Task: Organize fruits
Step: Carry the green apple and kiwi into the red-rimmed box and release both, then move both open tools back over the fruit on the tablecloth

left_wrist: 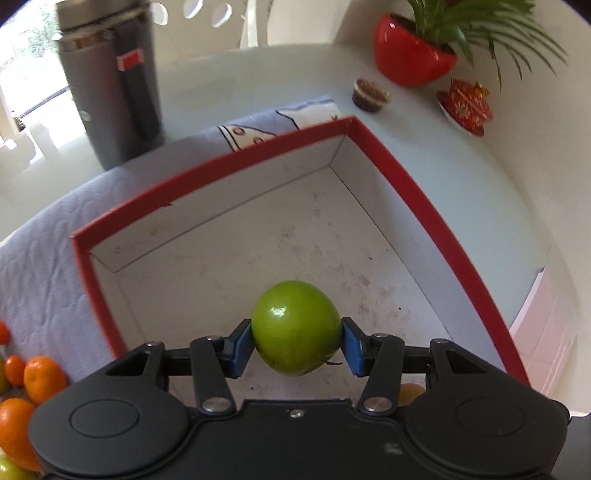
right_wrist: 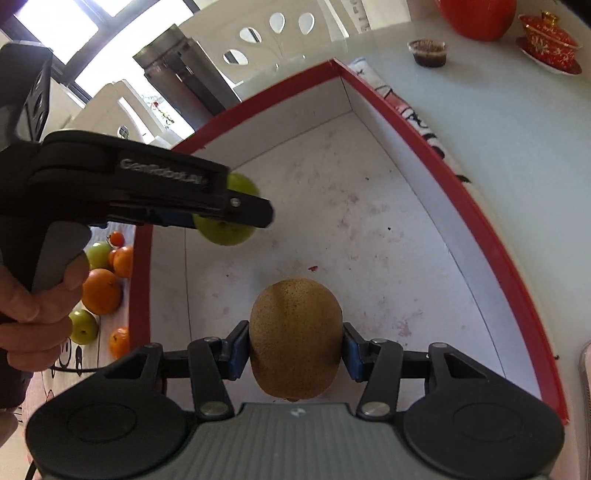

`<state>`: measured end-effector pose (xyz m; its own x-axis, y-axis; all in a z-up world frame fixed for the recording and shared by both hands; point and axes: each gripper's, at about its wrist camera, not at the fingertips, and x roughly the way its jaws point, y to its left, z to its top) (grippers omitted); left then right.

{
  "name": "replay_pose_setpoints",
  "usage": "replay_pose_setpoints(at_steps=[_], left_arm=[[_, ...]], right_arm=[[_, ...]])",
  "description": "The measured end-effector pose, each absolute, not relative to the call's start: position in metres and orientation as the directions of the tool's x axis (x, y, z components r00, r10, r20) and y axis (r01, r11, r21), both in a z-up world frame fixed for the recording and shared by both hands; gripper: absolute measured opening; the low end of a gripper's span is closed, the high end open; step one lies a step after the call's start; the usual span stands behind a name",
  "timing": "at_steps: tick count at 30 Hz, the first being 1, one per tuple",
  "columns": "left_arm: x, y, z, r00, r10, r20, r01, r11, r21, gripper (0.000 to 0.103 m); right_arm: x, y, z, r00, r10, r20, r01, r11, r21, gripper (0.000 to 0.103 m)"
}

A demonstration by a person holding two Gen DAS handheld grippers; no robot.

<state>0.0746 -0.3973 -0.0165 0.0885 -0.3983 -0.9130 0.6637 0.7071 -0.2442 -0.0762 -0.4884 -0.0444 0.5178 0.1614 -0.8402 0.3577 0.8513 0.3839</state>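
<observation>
Green fruit (left_wrist: 295, 326) clamped in left hand-held gripper (left_wrist: 295, 345), kiwi (right_wrist: 294, 338) in right hand-held gripper (right_wrist: 294, 354), over red-rimmed box (left_wrist: 207, 181)

Left wrist view: oranges (left_wrist: 40, 380) cut off at lower left edge, a yellowish bit (left_wrist: 410, 392) mostly hidden behind the left claw's (left_wrist: 296, 341) linkage, unidentifiable. Right wrist view: green fruit (right_wrist: 231, 210) half covered by the left claw, motion-blurred. Hand (right_wrist: 33, 317) clipped at left edge. Red pot (right_wrist: 476, 16) cropped at top.
</observation>
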Motion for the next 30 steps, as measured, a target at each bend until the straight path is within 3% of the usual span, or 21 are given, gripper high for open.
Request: replay_pose_setpoints(at_steps=[8, 10, 30], left_arm=[[0.075, -0.407, -0.032, 0.069, -0.362, -0.930, 0.669, 0.708, -0.226, 0.061], [0.075, -0.409, -0.031, 0.079, -0.355, -0.932, 0.673, 0.708, -0.212, 0.077], [0.071, -0.359, 0.034, 0.196, -0.420, -0.886, 0.636, 0.742, -0.211, 0.081]], right_arm=[[-0.073, -0.495, -0.042, 0.550, 0.161, -0.819, 0.365, 0.836, 0.410, 0.055], [-0.075, -0.498, -0.035, 0.567, 0.157, -0.809, 0.376, 0.824, 0.424, 0.058], [-0.103, -0.502, 0.017, 0.581, 0.060, -0.812, 0.452, 0.806, 0.383, 0.063]])
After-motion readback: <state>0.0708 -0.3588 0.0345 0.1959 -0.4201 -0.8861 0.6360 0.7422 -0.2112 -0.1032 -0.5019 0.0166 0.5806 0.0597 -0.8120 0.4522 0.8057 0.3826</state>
